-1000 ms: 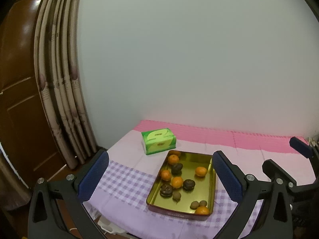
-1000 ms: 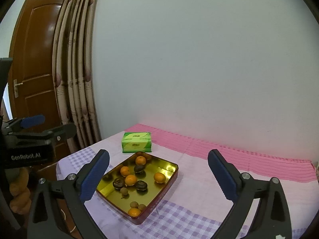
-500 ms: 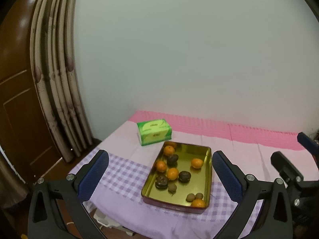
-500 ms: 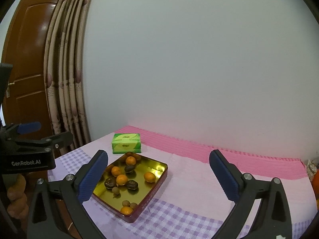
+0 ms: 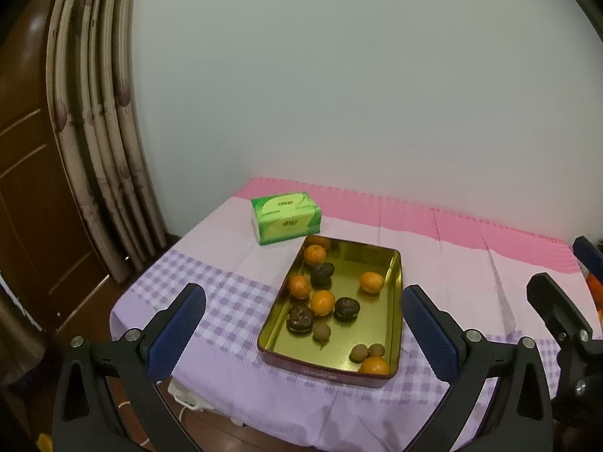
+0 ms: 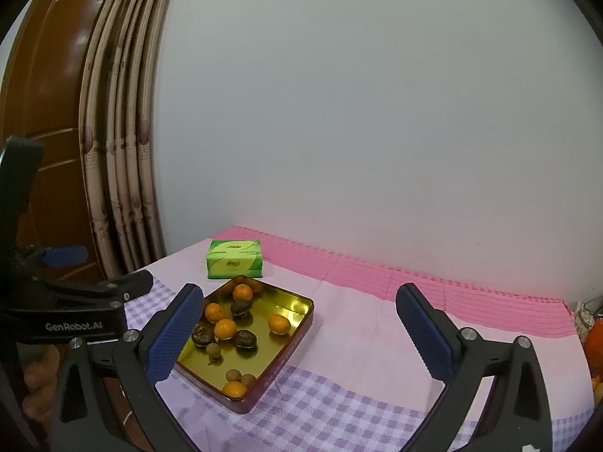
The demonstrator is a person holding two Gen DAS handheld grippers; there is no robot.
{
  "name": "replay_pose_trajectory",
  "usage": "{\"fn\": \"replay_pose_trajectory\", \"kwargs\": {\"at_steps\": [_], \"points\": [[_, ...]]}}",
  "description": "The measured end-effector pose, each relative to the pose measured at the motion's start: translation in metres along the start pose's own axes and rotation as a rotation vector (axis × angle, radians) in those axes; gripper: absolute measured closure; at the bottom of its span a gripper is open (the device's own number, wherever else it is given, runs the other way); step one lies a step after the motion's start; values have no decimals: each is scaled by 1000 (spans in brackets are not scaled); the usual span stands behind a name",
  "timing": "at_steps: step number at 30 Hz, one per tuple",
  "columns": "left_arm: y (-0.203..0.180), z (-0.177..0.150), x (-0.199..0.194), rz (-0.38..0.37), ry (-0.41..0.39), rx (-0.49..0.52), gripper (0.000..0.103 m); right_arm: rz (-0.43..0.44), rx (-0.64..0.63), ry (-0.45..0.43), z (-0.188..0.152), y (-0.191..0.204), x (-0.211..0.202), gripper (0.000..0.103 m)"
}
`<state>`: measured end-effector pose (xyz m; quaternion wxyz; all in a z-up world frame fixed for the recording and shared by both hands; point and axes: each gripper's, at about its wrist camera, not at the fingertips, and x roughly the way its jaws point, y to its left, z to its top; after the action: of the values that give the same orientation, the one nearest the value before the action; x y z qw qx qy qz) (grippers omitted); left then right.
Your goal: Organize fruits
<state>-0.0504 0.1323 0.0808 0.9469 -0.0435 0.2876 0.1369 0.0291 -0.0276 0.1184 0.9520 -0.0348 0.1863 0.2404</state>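
Both pairs of fingers stand spread wide and grasp nothing: our left gripper (image 5: 303, 329) and our right gripper (image 6: 299, 333) each hang in the air short of the gold tin tray (image 5: 394, 301), apart from it. We see that tray lying on the tabletop (image 6: 361, 335), which wears a pink and lilac checked cloth. Inside the tray lie small oranges (image 5: 323, 302), dark wrinkled fruits (image 5: 346, 309) and little brown round fruits (image 5: 321, 332), scattered and mixed; one orange (image 5: 374, 365) sits in the tray's near corner just beside two of the brown ones. Beyond the tray's far corner stands a green tissue pack (image 5: 285, 217), close to the tray. Farther beyond the tray rises a plain pale wall, with a folded curtain (image 6: 120, 132) off to the tray's left.
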Motion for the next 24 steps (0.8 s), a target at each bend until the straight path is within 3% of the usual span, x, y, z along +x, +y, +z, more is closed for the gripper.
{"fn": "replay_pose_trajectory", "kwargs": {"at_steps": [24], "points": [[1,-13,20,14,56,8,0,8,24,45,-12,-5,10,2]]}}
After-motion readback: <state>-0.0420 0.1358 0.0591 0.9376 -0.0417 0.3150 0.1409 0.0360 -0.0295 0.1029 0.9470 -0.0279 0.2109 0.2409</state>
